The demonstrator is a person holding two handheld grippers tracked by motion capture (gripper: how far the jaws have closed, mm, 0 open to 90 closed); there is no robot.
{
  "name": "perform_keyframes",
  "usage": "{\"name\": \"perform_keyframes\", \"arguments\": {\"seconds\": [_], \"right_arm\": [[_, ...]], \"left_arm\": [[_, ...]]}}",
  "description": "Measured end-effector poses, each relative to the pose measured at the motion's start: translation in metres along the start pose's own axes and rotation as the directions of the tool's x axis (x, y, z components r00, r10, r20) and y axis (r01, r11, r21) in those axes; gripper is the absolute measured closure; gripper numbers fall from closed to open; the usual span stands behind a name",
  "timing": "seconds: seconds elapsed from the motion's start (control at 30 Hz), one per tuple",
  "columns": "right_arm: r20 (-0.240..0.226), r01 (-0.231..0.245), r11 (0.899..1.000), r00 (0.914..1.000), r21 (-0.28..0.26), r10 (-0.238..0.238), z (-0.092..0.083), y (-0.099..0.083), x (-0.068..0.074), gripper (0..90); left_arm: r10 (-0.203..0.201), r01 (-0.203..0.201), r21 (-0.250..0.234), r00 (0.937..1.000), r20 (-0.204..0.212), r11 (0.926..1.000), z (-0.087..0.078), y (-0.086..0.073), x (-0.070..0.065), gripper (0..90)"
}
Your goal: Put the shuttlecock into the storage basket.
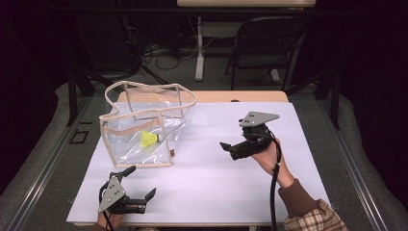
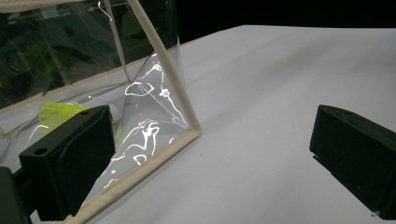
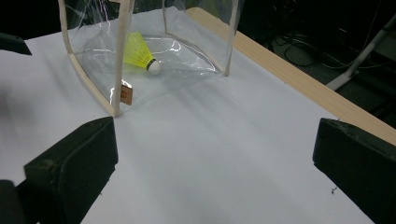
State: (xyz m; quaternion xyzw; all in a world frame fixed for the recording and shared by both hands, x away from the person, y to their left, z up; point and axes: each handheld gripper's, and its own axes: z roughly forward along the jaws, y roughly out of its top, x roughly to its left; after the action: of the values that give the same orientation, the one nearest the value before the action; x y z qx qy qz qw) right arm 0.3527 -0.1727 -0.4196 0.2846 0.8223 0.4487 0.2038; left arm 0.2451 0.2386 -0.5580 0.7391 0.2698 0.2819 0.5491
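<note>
A clear bag [image 1: 144, 126] with beige trim stands upright on the white sheet [image 1: 211, 183] that covers the table, over on the left and toward the far side, its mouth open to the top. Inside it, on the bottom, lies a yellow shuttlecock [image 1: 149, 139] on its side; in the right gripper view the shuttlecock [image 3: 138, 52] shows its white cork tip pointing toward the bag's near right corner, and a small brown tag [image 3: 126, 94] hangs on the seam there. The left gripper [image 1: 142, 183] sits low at the near left of the sheet, just in front of the bag, with its jaws spread wide and nothing between them; in its own view one jaw stands right by the bag's [image 2: 140, 107] near corner, and whether it touches the plastic I cannot tell, while the other is out over bare sheet. The yellow of the shuttlecock [image 2: 58, 113] shows through the plastic just behind that jaw. The right gripper [image 1: 227, 148] is held up in the person's hand [image 1: 269, 156] on the right side, well apart from the bag, pointing left toward it, jaws likewise spread and empty. A cable [image 1: 274, 192] trails from it along the sleeve [image 1: 312, 211]. A strip of bare wood [image 1: 240, 96] shows at the table's far edge, and a folding chair [image 1: 267, 43] stands beyond it in the dark.
</note>
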Motion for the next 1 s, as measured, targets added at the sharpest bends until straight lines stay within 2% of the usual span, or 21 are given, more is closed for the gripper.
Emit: {"name": "perform_keyframes", "arguments": {"seconds": [0.57,1.0], "right_arm": [[0.031,-0.014,1.000,0.9994,-0.022,0.015,-0.018,-0.038,0.005,0.0],[0.063,0.004,0.998,0.9980,-0.059,0.000,-0.033,-0.063,0.012,0.0]], "left_arm": [[-0.002,0.002,-0.001,1.0000,0.000,1.0000,0.000,0.000,0.000,0.1],[-0.003,0.003,-0.003,1.0000,0.000,1.0000,0.001,0.000,0.000,0.1]]}}
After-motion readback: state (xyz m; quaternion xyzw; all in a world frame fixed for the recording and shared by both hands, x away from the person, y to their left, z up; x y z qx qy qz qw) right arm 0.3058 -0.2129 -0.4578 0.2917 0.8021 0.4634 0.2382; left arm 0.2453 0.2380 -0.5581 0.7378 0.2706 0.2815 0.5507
